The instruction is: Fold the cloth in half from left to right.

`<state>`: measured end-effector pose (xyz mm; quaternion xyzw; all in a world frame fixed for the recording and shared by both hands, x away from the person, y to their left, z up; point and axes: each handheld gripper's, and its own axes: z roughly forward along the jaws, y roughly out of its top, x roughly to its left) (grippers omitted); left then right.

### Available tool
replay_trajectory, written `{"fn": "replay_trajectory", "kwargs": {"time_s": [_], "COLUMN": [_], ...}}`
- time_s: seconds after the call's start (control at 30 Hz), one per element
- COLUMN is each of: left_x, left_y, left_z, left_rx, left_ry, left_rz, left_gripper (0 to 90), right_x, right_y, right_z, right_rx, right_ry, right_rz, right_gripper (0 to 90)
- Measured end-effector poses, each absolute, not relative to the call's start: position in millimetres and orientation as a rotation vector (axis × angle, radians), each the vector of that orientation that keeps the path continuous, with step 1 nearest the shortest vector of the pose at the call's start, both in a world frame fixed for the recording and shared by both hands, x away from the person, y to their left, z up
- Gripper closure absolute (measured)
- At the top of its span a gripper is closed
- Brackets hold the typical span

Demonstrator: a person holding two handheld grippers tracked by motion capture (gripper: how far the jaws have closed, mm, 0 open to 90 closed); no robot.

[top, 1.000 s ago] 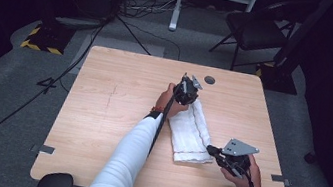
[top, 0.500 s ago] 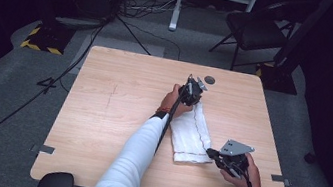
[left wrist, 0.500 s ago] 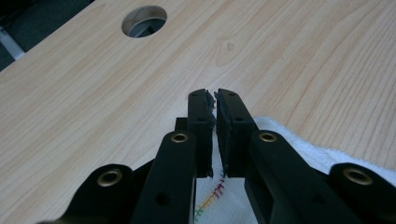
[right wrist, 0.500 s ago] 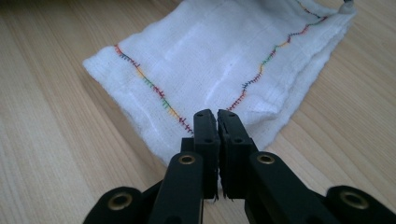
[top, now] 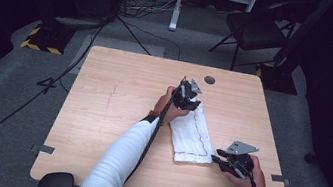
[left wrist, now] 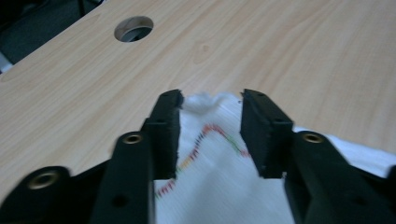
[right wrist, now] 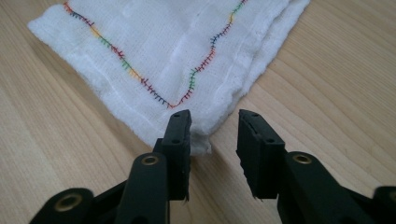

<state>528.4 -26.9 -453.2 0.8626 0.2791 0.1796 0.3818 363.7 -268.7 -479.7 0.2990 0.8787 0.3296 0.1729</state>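
Left claw [top: 189,93] sits at the far end of the folded white cloth [top: 191,135], right of centre on the table [top: 110,115]. Its jaws have just been opening: in the left gripper view they stand partly apart, straddling the cloth's far edge [left wrist: 205,100], pads clear of the fabric, nothing held. Cable hole [top: 209,79] is just beyond it.

Cloth lies flat, folded into a long strip with the coloured stitch line [right wrist: 154,93] on top, layers stacked fairly evenly.

Right claw [top: 219,159] is at the near right corner of the cloth. Jaws also just opened, partly apart; the corner [right wrist: 201,140] lies just ahead of the left jaw, not pinched. Holding nothing.

Reads as a release after a fold. To do it well:
- back both claws straight off along the table, low and level, so the pads don't snag and lift the top layer
- left first clears the fluffy edge tuft
- check the edges stay aligned before the next fold
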Motion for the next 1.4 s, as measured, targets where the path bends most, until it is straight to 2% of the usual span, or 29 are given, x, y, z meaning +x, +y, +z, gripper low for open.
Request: {"fn": "replay_trajectory", "kwargs": {"time_s": [0.07,0.13,0.2,0.33,0.53,0.73,0.97,1.07,1.4], "left_x": [518,506,496,475,440,413,409,408,404], "left_y": [-19,-12,-3,12,22,23,19,21,27], "left_z": [-451,-449,-447,-446,-455,-466,-483,-486,-491], "left_rx": [2.190,2.199,2.205,2.222,2.280,2.334,2.402,2.433,2.401], "left_ry": [0.715,0.699,0.704,0.679,0.599,0.548,0.511,0.488,0.524], "left_rz": [0.431,0.459,0.434,0.373,0.313,0.286,0.246,0.267,0.235], "left_gripper": [41.8,37.1,29.2,23.3,21.5,21.4,23.7,23.4,27.3], "right_x": [365,365,365,366,376,388,399,405,407], "right_y": [-269,-269,-271,-274,-284,-283,-276,-269,-261], "right_z": [-479,-478,-476,-469,-467,-478,-485,-486,-491], "right_rx": [0.846,0.852,0.861,0.855,0.902,0.924,0.881,0.862,0.835], "right_ry": [2.494,2.492,2.488,2.477,2.408,2.395,2.441,2.462,2.528], "right_rz": [0.945,0.952,0.968,1.005,1.012,0.966,1.029,1.022,1.039], "right_gripper": [61.7,58.7,55.6,53.4,46.6,45.4,47.4,47.5,51.5]}}
